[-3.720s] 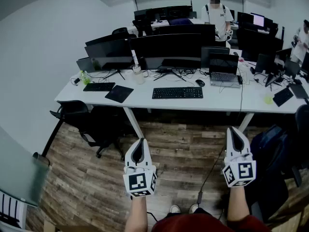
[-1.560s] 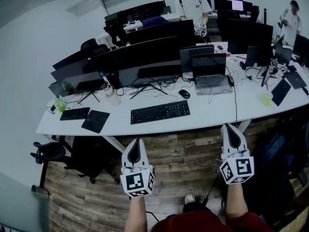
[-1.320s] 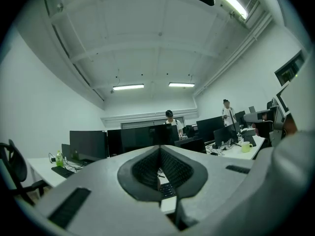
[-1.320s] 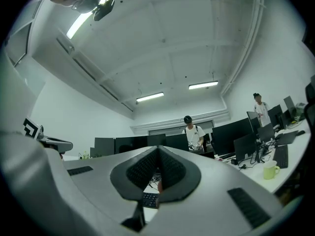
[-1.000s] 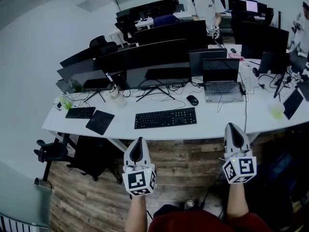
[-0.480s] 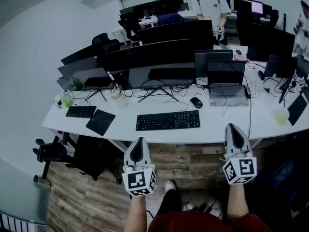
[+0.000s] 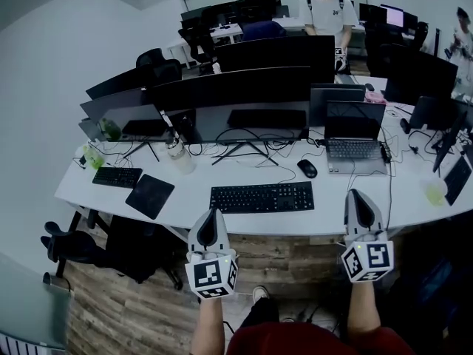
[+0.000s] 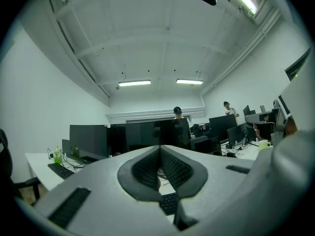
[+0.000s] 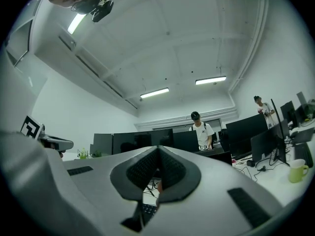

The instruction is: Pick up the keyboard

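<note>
Office chair (image 7: pixel 68 245) stands on the floor at 8 o'clock from the keyboard (image 7: pixel 261 197), by the left end of the long white desk (image 7: pixel 198 186); 12 o'clock points away from the person. On that end of the desk, at 9 o'clock, lie a small black keyboard (image 7: pixel 117 177) and, just to its right, a dark flat pad (image 7: pixel 150 195), with a green bottle (image 7: pixel 92 156) behind them.

The left gripper (image 7: pixel 213 217) is held level at about 7 o'clock, at the desk's near edge. Its jaws are pressed together with nothing between them, and in its own view the ribbed pads meet along one line.

The keyboard lies flat near the front edge of the desk and parallel to it, between the two grippers in the head view. Neither gripper touches it. A row of dark monitors (image 7: pixel 244 95) stands at 12 o'clock, with cables trailing in front. A black mouse (image 7: pixel 307 168) rests at 2 o'clock, just beyond the keyboard's right end, and a laptop (image 7: pixel 354 135) with its lid up sits farther along the same line.

The right gripper (image 7: pixel 359 202) hangs at 4 o'clock by the desk edge, tipped slightly upward, its jaws likewise closed tight and empty. A pale green cup (image 7: pixel 435 191) stands at 3 o'clock, well apart. Far back, near 1 o'clock, stands a person in a white T-shirt (image 7: pixel 326 13).
</note>
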A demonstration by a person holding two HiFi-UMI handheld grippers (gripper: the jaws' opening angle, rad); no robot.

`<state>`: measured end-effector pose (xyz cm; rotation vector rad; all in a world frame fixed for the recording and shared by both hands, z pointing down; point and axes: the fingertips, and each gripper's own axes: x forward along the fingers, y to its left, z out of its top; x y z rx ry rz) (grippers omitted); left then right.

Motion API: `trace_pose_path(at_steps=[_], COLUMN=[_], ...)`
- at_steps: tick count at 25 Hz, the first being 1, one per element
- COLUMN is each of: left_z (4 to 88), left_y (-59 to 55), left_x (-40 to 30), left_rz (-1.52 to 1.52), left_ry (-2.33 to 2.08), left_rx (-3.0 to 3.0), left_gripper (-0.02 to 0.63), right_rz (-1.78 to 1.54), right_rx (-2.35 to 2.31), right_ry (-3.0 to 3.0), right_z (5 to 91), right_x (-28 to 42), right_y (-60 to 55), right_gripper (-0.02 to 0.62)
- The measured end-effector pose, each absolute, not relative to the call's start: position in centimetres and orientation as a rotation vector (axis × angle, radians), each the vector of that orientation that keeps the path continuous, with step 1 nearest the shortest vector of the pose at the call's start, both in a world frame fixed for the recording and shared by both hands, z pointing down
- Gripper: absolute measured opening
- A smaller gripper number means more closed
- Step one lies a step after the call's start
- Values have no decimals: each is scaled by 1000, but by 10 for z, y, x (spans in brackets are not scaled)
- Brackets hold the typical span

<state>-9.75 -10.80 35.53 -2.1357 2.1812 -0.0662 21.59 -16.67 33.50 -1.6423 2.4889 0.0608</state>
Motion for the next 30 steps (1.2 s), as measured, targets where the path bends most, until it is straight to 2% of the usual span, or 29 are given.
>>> trace_pose_path(at_steps=[19, 30], left_z=[363, 363], left_y=[-240, -264], left_x=[-234, -251], left_rz=[-47, -22], left_ry=[2175, 2137], left_rx=[-2203, -2238], left_gripper=[6, 6], right_rz=[116, 162], right_rx=[-1714, -1758], right_ry=[2486, 2450], right_z=[322, 318], right_x=[86, 72], right_y=[-290, -303], right_gripper=[-2, -2])
